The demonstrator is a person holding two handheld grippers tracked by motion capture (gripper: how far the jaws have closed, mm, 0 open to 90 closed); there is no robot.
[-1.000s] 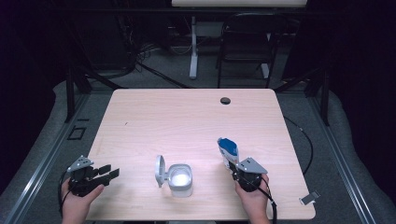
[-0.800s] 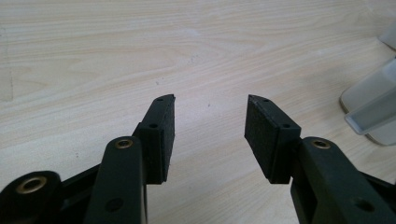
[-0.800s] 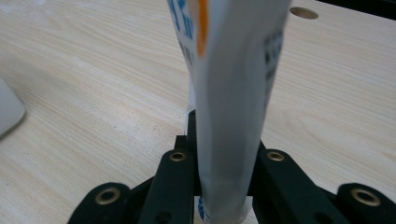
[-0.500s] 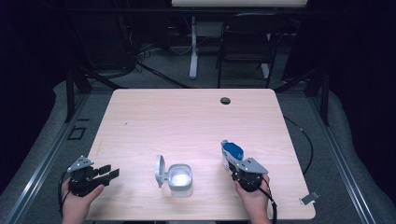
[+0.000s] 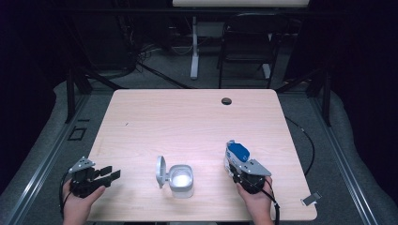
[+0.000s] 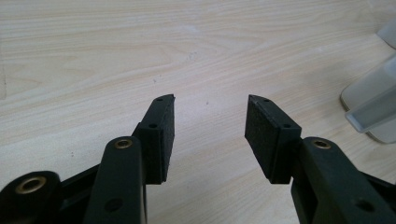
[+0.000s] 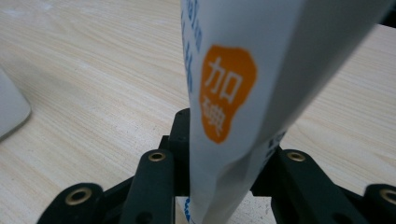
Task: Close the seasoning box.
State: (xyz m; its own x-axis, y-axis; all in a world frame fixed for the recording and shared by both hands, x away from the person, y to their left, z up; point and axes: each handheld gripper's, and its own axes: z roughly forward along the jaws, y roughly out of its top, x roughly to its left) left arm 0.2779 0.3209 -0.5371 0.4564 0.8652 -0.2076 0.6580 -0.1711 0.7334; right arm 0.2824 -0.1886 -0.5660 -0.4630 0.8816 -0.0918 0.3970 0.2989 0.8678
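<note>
A white pouch with a blue top (image 5: 237, 151) rests at the front right of the table. My right gripper (image 5: 233, 162) has it between its jaws. In the right gripper view the pouch (image 7: 243, 70) carries an orange label and fills the gap of the right gripper (image 7: 224, 140). Those jaws have just been opening, and I see no pinch on the pouch. A small clear box (image 5: 181, 180) with its round lid (image 5: 161, 169) flipped up stands at front centre. At the front left, my left gripper (image 5: 111, 173) is open and empty over bare wood (image 6: 210, 126).
The wooden table (image 5: 187, 122) has a dark cable hole (image 5: 226, 101) near its far edge. A chair (image 5: 248, 42) and stand legs lie beyond it. The box shows at the right edge (image 6: 373, 107) of the left gripper view. A small grey clip (image 5: 311, 199) lies by the front right corner.
The pouch has sunk and tipped a little to the right from its more upright pose. The right jaws have spread around it. Both hands have stayed put.
</note>
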